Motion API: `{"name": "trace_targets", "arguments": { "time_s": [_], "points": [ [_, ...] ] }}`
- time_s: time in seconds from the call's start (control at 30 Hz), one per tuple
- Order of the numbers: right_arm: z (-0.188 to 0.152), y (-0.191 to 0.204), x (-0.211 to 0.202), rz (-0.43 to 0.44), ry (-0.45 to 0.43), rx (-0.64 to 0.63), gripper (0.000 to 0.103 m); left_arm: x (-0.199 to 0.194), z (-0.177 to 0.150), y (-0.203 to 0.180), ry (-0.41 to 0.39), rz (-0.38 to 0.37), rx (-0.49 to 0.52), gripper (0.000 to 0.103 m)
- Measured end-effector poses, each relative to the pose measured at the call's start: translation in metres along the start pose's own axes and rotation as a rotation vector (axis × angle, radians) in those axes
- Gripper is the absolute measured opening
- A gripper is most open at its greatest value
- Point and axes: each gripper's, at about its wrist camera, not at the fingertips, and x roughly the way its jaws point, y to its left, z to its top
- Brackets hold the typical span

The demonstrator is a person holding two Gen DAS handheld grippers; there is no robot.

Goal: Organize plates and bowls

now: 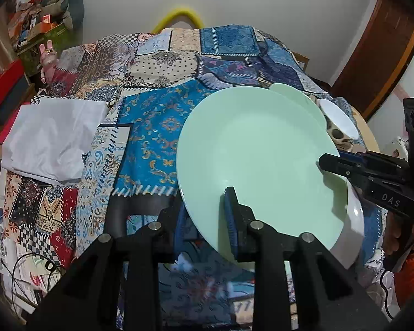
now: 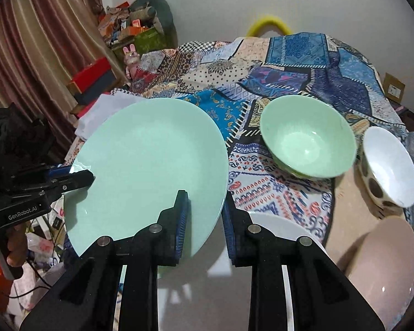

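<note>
The left hand-held gripper (image 1: 204,220) pinches the near rim of the mint green plate (image 1: 256,154), which fills the centre right of the left wrist view, tilted above the patchwork cloth (image 1: 151,127) on the desk. The right hand-held gripper (image 2: 205,226) pinches the same plate's edge at the lower middle of the right wrist view, one finger over the plate, one beneath. Right of the plate stand a green bowl (image 2: 307,138) and, at the far right, a white spotted bowl (image 2: 387,165), near each other. A white plate (image 2: 284,227) lies below the lifted one
</note>
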Motion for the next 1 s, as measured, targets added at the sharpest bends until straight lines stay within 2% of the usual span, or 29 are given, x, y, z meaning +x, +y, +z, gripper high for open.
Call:
{"name": "trace_targets", "arguments": {
  "time_s": [0.5,1.0],
  "points": [
    [-0.035,-0.019,-0.044,-0.024,-0.041,0.045,0.022,-0.016,-0.019,-0.048,0.010,-0.034,0.039,0.027],
    [-0.070,-0.044,-0.054,-0.045,-0.025,0.120,0.022,0.003,-0.039,-0.085,0.069,-0.057,0.068,0.027]
  ]
}}
